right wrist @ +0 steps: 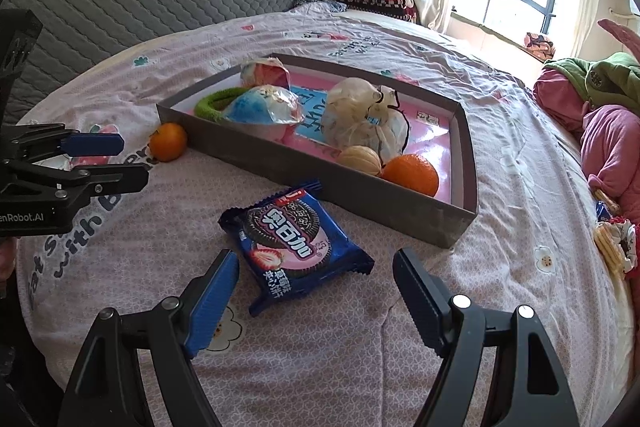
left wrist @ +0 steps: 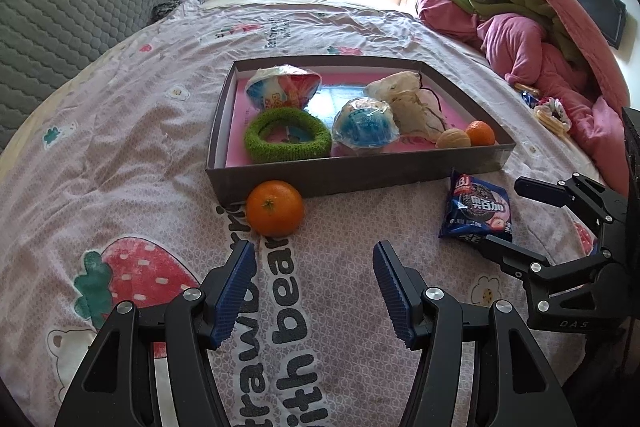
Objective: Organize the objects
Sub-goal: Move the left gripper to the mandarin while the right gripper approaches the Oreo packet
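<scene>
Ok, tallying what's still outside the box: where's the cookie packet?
The cookie packet lies on the bedspread just outside the box, near its front wall, ahead of the open right gripper.

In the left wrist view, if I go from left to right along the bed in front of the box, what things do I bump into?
Orange → blue cookie packet → right gripper, open and empty, coming in from the right edge. The orange rests against the gray box; the packet lies just in front of it.

A box [left wrist: 352, 175] sits in the middle of the picture, on the bed [left wrist: 120, 131]. An orange [left wrist: 274, 207] lies just in front of its left corner. A cookie pack [left wrist: 476, 209] lies in front of its right corner. Another orange [left wrist: 480, 133] lies in the box's right corner.
</scene>
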